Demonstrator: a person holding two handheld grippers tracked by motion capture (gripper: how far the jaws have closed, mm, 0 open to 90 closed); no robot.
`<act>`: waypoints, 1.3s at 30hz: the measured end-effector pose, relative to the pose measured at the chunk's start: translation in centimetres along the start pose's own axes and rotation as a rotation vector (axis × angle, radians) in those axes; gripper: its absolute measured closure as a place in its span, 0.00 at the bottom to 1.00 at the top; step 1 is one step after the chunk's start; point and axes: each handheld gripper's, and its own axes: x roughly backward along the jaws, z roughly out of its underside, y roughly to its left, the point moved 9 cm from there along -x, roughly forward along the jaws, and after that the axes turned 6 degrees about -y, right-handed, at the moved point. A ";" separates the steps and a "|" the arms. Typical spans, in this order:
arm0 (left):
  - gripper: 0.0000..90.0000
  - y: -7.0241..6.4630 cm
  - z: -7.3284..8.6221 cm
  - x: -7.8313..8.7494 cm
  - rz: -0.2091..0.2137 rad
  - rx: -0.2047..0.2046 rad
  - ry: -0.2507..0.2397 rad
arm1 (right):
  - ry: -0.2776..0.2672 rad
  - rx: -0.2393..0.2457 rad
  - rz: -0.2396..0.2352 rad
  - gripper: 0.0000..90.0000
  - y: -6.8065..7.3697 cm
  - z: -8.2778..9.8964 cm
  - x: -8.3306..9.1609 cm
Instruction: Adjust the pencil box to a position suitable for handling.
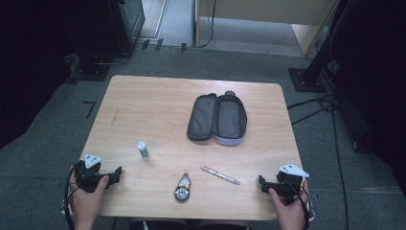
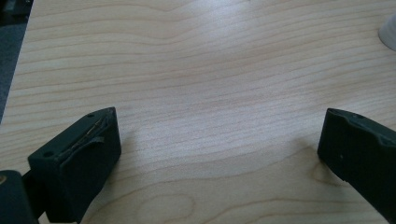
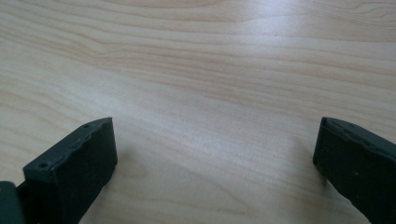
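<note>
Pen (image 1: 219, 175), long axis slanting across the worktop (image 1: 153, 110), lies nearer the right hand-held gripper (image 1: 262, 183) than the left hand-held gripper (image 1: 117, 173), both probably empty, jaws wide apart.

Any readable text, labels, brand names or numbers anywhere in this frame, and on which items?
No text can be read.
Small white tube: its green band is too small and blurred to read.
Pen: no legible print.
Open pencil case: no visible label.
</note>
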 end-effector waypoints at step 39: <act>0.00 -0.1 0.0 0.0 0.008 -0.008 0.002 | -0.230 0.134 -0.258 0.49 8.1 -11.3 0.0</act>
